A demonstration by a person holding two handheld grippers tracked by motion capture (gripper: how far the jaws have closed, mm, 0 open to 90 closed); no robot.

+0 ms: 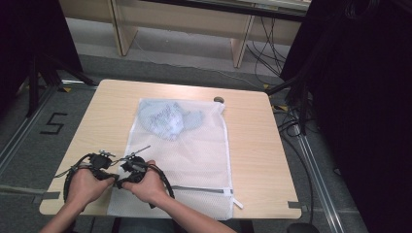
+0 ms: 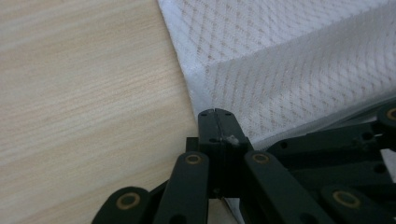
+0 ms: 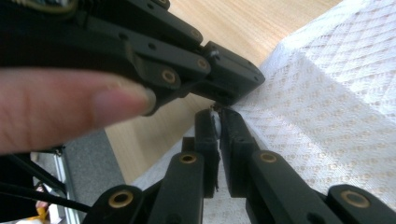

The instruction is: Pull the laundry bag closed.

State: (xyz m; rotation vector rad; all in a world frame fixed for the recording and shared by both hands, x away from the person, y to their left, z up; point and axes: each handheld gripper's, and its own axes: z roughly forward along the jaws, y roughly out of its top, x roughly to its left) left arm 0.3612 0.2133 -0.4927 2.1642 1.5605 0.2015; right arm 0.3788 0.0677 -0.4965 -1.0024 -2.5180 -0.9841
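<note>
White mesh makes up the laundry bag (image 1: 194,155), which lies flat on the pale wooden tabletop (image 1: 252,145), running from the near edge to well past the middle. Through the netting at its far end shows one bluish, crumpled garment (image 1: 167,120). One grey zipper (image 1: 201,189) runs along the bag's near end, with a white tab at its right. Just beyond the bag's far right corner one small dark round thing (image 1: 219,100) sits on the wood; what it is cannot be told. On the floor to the left a black "5" (image 1: 53,124) is marked, and cables trail over the floor to the right.

Two claws are at work, both at the bag's near left corner, almost touching each other. The left claw (image 2: 215,113) has its jaws pressed together, pinching the left edge of the mesh right where fabric meets bare wood. The right claw (image 3: 218,114) is pressed together as well, with a bit of white between its tips, seemingly pinching the same edge just beside the left one, whose body crosses above it in the right gripper view, along with one fingertip (image 3: 112,105) of the left hand. In the high view both hands (image 1: 145,187) rest at the near left of the tabletop, over the bag's corner.
</note>
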